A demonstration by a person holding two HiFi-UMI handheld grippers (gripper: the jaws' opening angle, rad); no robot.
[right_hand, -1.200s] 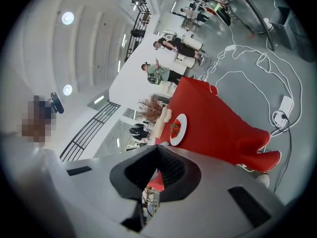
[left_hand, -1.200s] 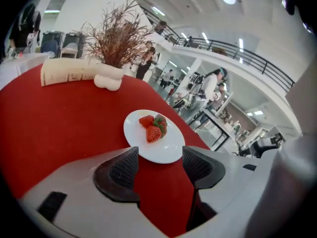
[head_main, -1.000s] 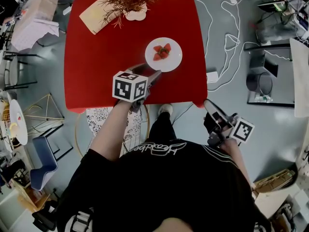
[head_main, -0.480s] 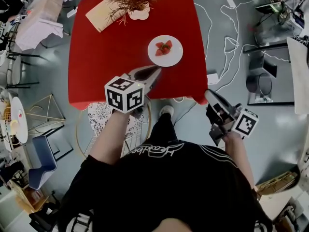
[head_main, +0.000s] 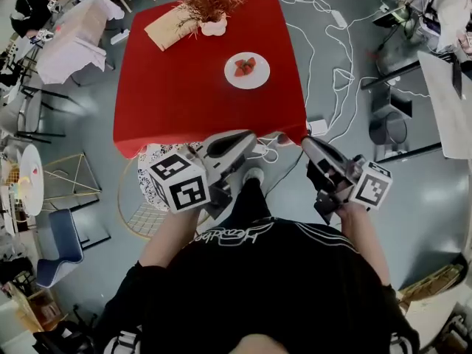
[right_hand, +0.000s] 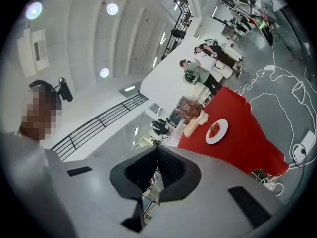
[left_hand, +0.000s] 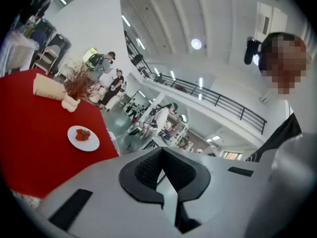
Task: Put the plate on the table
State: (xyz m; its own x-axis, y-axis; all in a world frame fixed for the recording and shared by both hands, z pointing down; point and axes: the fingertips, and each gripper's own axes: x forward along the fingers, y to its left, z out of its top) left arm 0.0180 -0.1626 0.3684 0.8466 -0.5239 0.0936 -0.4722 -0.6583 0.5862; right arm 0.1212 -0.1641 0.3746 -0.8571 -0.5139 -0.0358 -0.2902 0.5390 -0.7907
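Here, the grey floor [head_main: 354,198] fills the frame's edges, with white cables [head_main: 341,72] looping at the upper right. The red desk [head_main: 184,80] sits at upper centre. Below it, the person's black top [head_main: 273,286] fills the lower middle. The left tool [head_main: 247,136] shows at the desk's near edge, left of centre. Its jaws have just been closing and meet with nothing between them. The right tool [head_main: 308,144], right of centre, is likewise closed and empty. The white plate [head_main: 258,78] rests on the desk's right half, well apart from both tools, carrying strawberries [head_main: 245,66].
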